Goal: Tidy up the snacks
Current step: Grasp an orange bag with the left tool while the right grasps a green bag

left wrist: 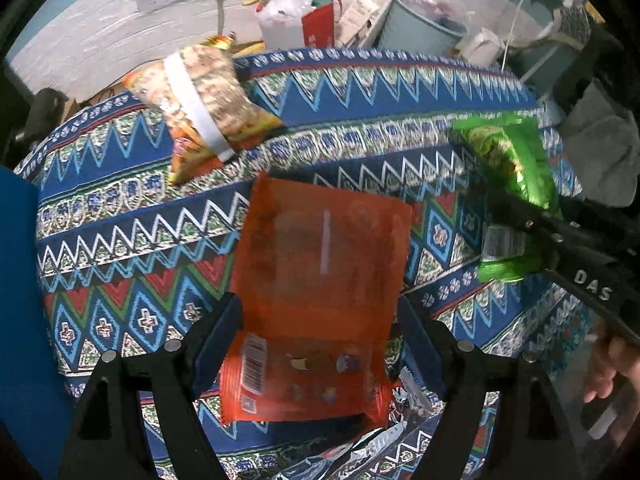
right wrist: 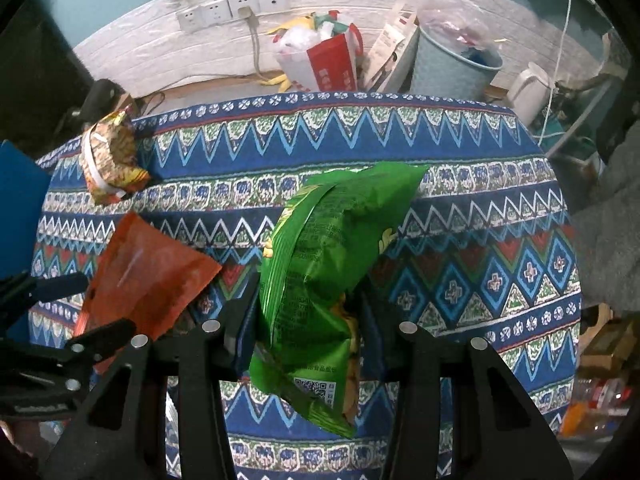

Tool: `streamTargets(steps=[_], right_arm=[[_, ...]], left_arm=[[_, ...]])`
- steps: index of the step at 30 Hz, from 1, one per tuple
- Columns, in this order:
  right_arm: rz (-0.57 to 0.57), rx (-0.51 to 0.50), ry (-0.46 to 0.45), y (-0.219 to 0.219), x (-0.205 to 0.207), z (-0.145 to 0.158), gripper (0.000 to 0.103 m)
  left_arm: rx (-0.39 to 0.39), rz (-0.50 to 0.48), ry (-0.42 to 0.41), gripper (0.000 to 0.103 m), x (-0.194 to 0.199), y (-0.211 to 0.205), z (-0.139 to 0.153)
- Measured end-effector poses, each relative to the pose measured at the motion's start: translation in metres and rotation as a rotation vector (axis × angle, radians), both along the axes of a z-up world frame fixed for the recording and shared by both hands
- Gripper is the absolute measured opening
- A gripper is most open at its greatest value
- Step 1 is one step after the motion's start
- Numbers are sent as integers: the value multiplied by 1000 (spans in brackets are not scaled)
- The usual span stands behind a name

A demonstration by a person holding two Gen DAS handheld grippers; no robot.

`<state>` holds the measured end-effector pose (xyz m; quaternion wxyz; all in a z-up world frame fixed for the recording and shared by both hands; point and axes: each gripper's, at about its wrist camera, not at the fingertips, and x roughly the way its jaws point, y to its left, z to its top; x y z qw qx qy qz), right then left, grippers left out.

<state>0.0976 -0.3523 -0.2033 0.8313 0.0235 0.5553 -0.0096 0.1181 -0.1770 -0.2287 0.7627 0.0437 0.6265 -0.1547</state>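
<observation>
Grippers both grip: left gripper (left wrist: 316, 344) clamps orange snack pouch (left wrist: 320, 264); right gripper (right wrist: 306, 320) pinches green chip bag (right wrist: 332, 248), yellow noodle packet (left wrist: 200, 100) at eleven o'clock.

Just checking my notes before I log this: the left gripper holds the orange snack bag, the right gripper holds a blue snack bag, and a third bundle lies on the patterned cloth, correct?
Not quite: the bag in the right gripper is green, not blue, as the right wrist view shows. The left gripper does hold the orange snack bag, and the banded bundle lies on the patterned cloth.
</observation>
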Motion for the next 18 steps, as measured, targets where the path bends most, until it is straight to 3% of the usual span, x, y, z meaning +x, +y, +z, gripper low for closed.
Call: streamTargets(steps=[10, 14, 18], right_arm=[[37, -21, 6, 9, -4, -4, 44], [50, -28, 4, 14, -7, -4, 44], [63, -32, 0, 20, -7, -2, 43]], left_arm=[[65, -40, -19, 83, -5, -24, -24], [96, -51, -61, 58, -10, -16, -25], [74, -44, -83, 36, -11, -7, -19]])
